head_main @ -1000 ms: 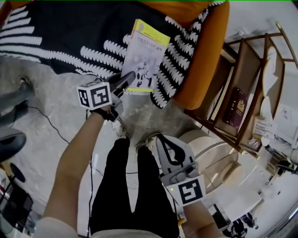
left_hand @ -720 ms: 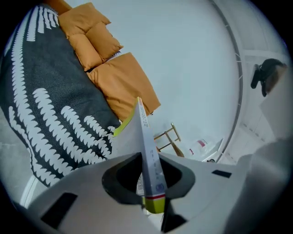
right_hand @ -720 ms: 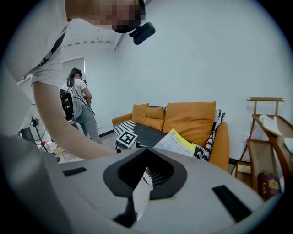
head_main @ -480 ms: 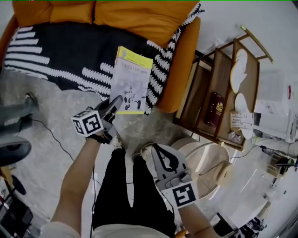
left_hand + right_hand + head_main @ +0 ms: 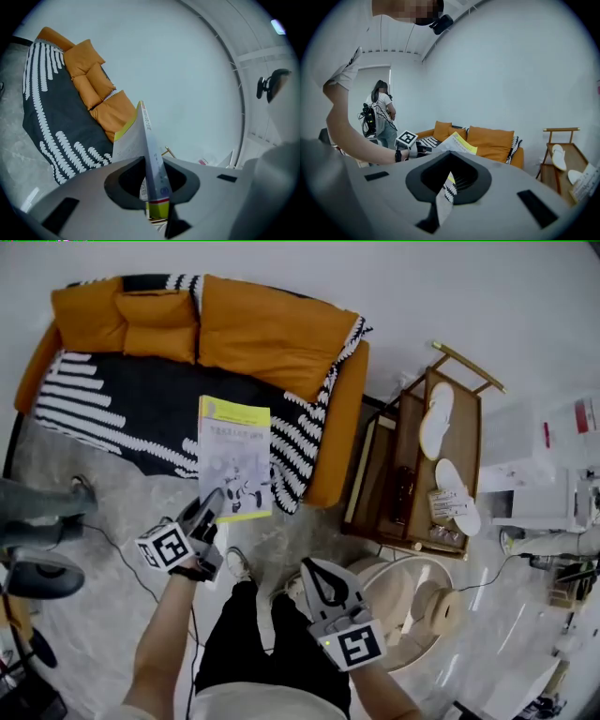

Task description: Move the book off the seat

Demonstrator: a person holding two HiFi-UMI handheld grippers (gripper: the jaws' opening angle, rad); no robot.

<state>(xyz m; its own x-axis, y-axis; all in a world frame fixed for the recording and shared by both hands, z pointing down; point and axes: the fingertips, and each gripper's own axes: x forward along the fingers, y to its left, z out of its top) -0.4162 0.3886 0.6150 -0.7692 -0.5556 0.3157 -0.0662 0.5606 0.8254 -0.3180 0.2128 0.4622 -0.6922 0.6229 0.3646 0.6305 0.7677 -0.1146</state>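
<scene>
The book (image 5: pixel 234 460), yellow and white with a drawing on its cover, hangs in the air in front of the orange sofa (image 5: pixel 267 334). My left gripper (image 5: pixel 218 502) is shut on its lower edge. In the left gripper view the book (image 5: pixel 149 136) stands edge-on between the jaws, with my left gripper (image 5: pixel 153 190) pinching it. The seat's black-and-white blanket (image 5: pixel 112 399) lies below and behind the book. My right gripper (image 5: pixel 314 570) hovers lower right, above the person's legs, shut with nothing in it. The right gripper view looks past my right gripper (image 5: pixel 449 157) at the held book (image 5: pixel 459 143).
A wooden shelf cart (image 5: pixel 412 474) with white slippers stands right of the sofa. A round white table (image 5: pixel 417 601) is near my right gripper. A chair base (image 5: pixel 33 568) sits at the left. Another person (image 5: pixel 382 112) stands far back.
Both grippers have risen. The left gripper has carried the book up and off the blanket's front edge, and much more of the sofa and room now shows below.
</scene>
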